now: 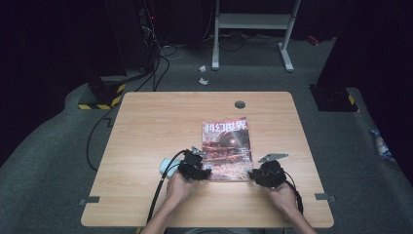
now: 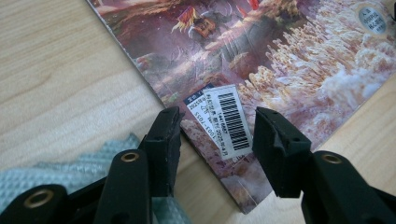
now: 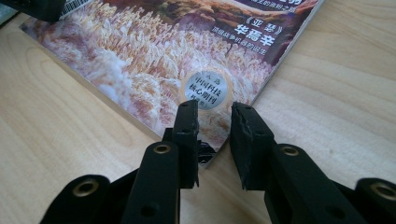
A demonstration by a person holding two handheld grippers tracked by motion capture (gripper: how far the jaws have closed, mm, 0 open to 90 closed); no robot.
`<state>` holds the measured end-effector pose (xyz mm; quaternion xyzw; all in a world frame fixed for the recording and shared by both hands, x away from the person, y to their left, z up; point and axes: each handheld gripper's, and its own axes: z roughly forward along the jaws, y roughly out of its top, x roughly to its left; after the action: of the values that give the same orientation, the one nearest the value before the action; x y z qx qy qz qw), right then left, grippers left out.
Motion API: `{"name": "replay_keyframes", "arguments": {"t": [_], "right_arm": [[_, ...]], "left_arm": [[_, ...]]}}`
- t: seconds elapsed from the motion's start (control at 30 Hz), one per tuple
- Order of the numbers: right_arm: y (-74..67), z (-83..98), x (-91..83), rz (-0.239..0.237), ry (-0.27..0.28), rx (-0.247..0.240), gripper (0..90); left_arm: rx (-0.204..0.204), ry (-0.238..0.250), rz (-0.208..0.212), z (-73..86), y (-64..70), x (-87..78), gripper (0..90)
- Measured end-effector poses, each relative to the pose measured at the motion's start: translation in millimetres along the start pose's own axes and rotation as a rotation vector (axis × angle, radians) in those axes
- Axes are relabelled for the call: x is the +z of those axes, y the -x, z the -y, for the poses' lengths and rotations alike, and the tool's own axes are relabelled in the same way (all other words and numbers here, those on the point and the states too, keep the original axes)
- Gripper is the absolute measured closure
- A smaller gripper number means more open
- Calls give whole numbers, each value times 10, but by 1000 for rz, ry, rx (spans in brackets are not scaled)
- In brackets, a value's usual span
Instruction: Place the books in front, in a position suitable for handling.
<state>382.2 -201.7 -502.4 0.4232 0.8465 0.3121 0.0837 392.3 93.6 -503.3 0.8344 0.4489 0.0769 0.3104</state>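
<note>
A magazine [image 1: 227, 148] with a reddish illustrated cover lies flat on the wooden table [image 1: 146, 122], slightly right of centre. My left gripper [image 1: 203, 171] is at its near left corner. In the left gripper view the jaws [image 2: 215, 135] stand open on either side of a white barcode label [image 2: 224, 122] on the cover [image 2: 280, 60]. My right gripper [image 1: 254, 175] is at the near right corner. Its jaws [image 3: 212, 140] are open, and the corner of the magazine [image 3: 154, 70], with a round silver sticker [image 3: 205, 89], lies between them.
A pale blue cloth [image 1: 165, 165] lies on the table just left of the left gripper, and appears as [image 2: 60, 172] under its left jaw. A cable hole [image 1: 239, 104] sits near the table's far edge. A white metal stand [image 1: 253, 22] and cables are on the floor beyond.
</note>
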Motion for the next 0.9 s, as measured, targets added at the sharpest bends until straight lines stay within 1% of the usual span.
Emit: {"name": "replay_keyframes", "arguments": {"t": [0.1, 0.13, 0.17, 0.27, 0.4, 0.47, 0.5, 0.53, 0.57, 0.63, 0.67, 0.73, 0.77, 0.8, 0.83, 0.87, 0.9], "right_arm": [[-48, 31, -18, -4, -4, -1, 720], [-68, 56, -26, -8, 3, -8, 720], [-81, 68, -34, -12, 0, -10, 720], [-112, 94, -45, -14, 3, -11, 720], [-173, 150, -66, -17, 14, -18, 719], [-183, 165, -69, -14, 22, -23, 718], [-183, 165, -69, -14, 22, -23, 718], [-176, 172, -70, -19, 27, -15, 714], [-176, 172, -70, -19, 27, -15, 714], [-155, 181, -67, -36, 35, -4, 675], [-136, 188, -72, -38, 45, -3, 636], [-121, 192, -78, -38, 55, -3, 623], [-113, 193, -87, -34, 63, 10, 615], [-96, 195, -95, -21, 77, 7, 612], [-87, 197, -107, -4, 87, 17, 605], [-60, 195, -115, 12, 98, 10, 595], [-35, 194, -121, 27, 102, 16, 586]], "left_arm": [[4, -1, -1, 47, 17, -32, 516], [-4, 7, 2, 83, 34, -47, 516], [6, 5, 0, 98, 35, -59, 516], [1, 9, 3, 131, 51, -77, 517], [3, 9, 4, 183, 69, -111, 517], [-8, 23, 8, 209, 69, -117, 519], [-8, 23, 8, 209, 69, -117, 519], [-14, 22, 21, 213, 48, -124, 518], [-14, 22, 21, 213, 48, -124, 511], [-26, 23, 31, 215, 49, -126, 496], [-26, 35, 35, 226, 59, -135, 485], [-28, 44, 34, 234, 64, -152, 479], [-33, 55, 35, 242, 70, -173, 473], [-34, 64, 36, 247, 65, -200, 464], [-41, 72, 39, 252, 59, -233, 453], [-48, 82, 39, 258, 51, -268, 440], [-48, 93, 31, 265, 37, -307, 428]]}}
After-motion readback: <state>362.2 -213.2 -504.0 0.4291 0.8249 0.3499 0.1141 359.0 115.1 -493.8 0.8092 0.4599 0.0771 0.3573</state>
